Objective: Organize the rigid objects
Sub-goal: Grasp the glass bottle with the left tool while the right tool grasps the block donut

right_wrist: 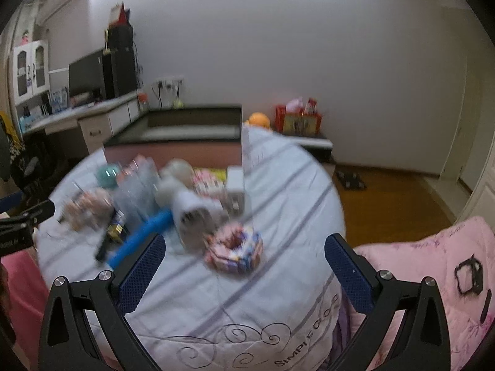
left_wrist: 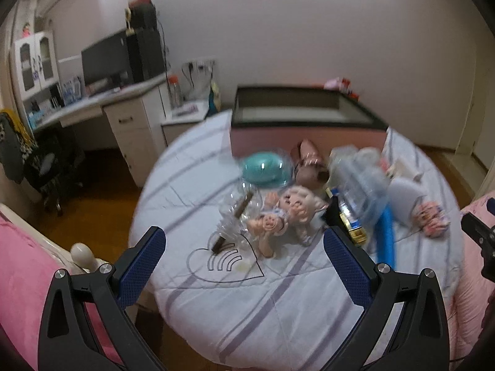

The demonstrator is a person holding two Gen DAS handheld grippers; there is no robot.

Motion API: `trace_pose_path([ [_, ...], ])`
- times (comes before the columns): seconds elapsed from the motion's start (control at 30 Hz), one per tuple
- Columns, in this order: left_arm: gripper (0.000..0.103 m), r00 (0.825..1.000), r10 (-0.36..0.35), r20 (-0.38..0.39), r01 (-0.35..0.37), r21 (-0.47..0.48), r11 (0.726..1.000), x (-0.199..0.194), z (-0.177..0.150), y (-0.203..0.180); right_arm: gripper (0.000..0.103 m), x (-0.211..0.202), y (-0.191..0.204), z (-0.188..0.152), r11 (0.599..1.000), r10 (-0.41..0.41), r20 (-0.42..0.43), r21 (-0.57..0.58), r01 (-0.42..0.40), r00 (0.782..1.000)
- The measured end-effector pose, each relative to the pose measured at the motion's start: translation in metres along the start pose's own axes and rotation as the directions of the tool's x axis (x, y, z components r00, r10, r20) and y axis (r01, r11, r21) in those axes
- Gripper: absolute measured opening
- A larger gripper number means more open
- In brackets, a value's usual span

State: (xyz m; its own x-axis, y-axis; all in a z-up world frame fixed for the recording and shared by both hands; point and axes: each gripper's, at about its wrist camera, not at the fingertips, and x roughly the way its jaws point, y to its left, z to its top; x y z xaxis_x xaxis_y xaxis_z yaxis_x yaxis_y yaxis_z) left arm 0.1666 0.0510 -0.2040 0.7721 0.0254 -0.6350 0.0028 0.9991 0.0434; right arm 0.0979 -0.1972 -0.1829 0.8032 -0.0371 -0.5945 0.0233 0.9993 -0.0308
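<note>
Both claws wide, gripping nothing: left claw hovers short of doll & clear jar, right claw just behind pink ring box, prob lining up first picks for the bin beyond.

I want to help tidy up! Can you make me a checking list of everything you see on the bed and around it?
Surface: striped bedsheet, pink blanket beside it.
Job's things: doll, teal ball, blue tube, pink ring-shaped toy, all piled near the open storage box; blurred.
Clutter: clear plastic packaging.
Grippers: left gripper and right gripper open, holding nothing.
Cables: some at the wall socket.
Surroundings: desk, monitor, wooden floor.
</note>
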Motion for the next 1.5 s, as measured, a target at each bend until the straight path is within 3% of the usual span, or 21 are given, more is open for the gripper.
trace_pose_path([
  [0.3, 0.103, 0.998, 0.003, -0.069, -0.001, 0.031, 1.000, 0.041, 0.007, 0.001, 0.103, 0.040, -0.016, -0.007, 0.997, 0.057, -0.081, 0.052, -0.053, 0.995],
  [0.8, 0.103, 0.998, -0.053, -0.031, 0.053, 0.013, 0.999, 0.022, 0.003, 0.029, 0.103, 0.063, -0.013, -0.003, 1.000, 0.015, -0.111, 0.005, -0.014, 0.994],
  [1.0, 0.103, 0.998, 0.062, -0.024, -0.062, 0.012, 0.998, 0.028, 0.007, 0.051, 0.103, 0.064, -0.016, -0.006, 1.000, 0.012, -0.120, 0.013, -0.011, 0.993],
  [1.13, 0.103, 0.997, -0.009, -0.079, 0.009, -0.006, 1.000, 0.049, 0.004, 0.056, 0.103, 0.067, -0.015, -0.007, 1.000, 0.014, -0.125, 0.010, -0.012, 0.992],
  [1.3, 0.100, 0.992, -0.027, -0.120, 0.025, -0.016, 1.000, 0.076, 0.004, 0.051, 0.103, 0.072, -0.013, -0.007, 1.000, 0.016, -0.126, 0.007, -0.015, 0.992],
  [1.37, 0.091, 0.990, -0.053, -0.131, 0.049, -0.036, 0.998, 0.084, 0.007, 0.050, 0.103, 0.074, -0.015, -0.007, 1.000, 0.025, -0.128, 0.017, -0.023, 0.991],
  [1.5, 0.085, 0.988, -0.065, -0.138, 0.064, -0.017, 0.998, 0.096, 0.012, 0.042, 0.103, 0.078, -0.017, -0.006, 0.999, 0.039, -0.133, 0.030, -0.035, 0.990],
])
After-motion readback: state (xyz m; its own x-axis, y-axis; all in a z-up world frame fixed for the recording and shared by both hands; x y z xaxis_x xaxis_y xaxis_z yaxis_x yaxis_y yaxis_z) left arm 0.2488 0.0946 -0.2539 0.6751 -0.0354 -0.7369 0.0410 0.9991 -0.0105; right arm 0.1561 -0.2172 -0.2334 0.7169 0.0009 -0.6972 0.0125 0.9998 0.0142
